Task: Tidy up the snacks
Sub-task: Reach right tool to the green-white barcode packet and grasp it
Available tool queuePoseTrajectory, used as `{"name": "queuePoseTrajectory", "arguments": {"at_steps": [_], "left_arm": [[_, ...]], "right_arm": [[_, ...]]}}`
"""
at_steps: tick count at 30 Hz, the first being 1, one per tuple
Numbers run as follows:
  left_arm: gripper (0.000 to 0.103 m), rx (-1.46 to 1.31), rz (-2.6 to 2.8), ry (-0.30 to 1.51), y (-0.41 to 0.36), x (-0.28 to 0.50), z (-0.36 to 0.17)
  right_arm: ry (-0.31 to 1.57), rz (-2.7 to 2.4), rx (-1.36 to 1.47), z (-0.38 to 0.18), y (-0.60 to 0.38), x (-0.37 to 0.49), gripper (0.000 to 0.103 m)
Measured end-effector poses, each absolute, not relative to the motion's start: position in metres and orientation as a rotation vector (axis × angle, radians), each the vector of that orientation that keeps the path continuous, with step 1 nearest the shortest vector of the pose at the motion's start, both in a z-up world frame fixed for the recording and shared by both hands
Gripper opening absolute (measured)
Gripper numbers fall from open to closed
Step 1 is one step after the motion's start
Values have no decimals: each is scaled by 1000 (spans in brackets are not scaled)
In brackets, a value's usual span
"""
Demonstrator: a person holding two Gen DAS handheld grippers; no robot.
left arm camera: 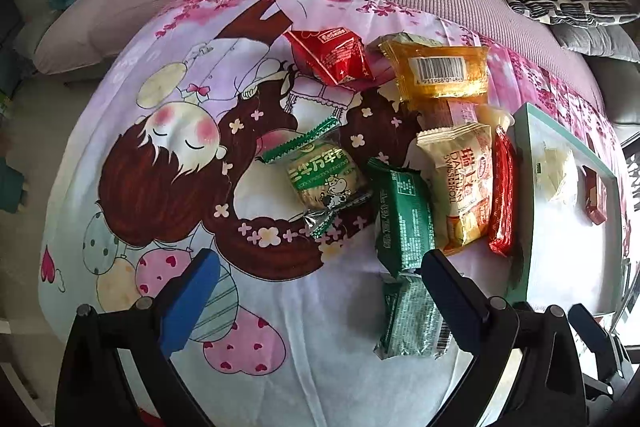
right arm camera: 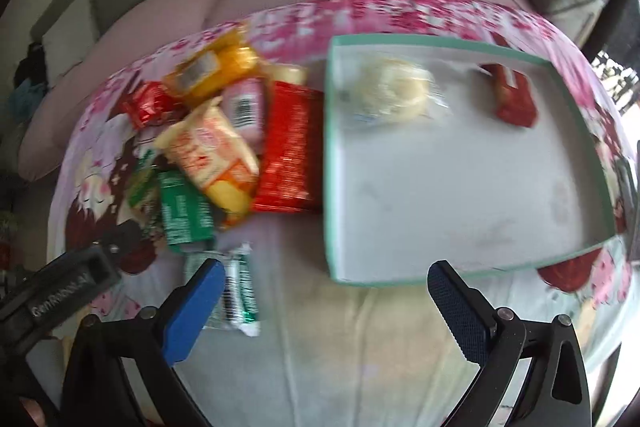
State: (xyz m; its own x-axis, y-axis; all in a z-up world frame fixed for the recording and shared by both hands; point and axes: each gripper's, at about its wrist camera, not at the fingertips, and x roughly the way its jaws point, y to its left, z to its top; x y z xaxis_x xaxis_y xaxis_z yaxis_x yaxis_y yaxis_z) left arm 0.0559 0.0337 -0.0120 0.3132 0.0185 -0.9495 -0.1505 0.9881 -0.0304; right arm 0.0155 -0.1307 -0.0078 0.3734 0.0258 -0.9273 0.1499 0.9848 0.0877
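Both grippers are hanging wide and empty; the left gripper (left arm camera: 316, 291) is lining up on the green packet (left arm camera: 404, 215), lower centre, bound for the tray (right arm camera: 440, 267).

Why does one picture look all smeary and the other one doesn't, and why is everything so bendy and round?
The right wrist view is smeared: the print on the swiss roll pack can't be read. The left wrist view is sharp: the barcode on the yellow pack shows clearly. Both views bulge like a ball with dark corners, so the tray looks curved. Both claws, left claw and right claw, are open.
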Motion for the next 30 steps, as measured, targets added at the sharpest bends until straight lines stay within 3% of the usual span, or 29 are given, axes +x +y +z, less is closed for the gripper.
{"name": "queuePoseTrajectory", "arguments": {"at_steps": [30], "left_arm": [[101, -203, 263, 1304, 97, 55, -52]], "right_arm": [[1251, 93, -1, -60, -46, 23, 103]]}}
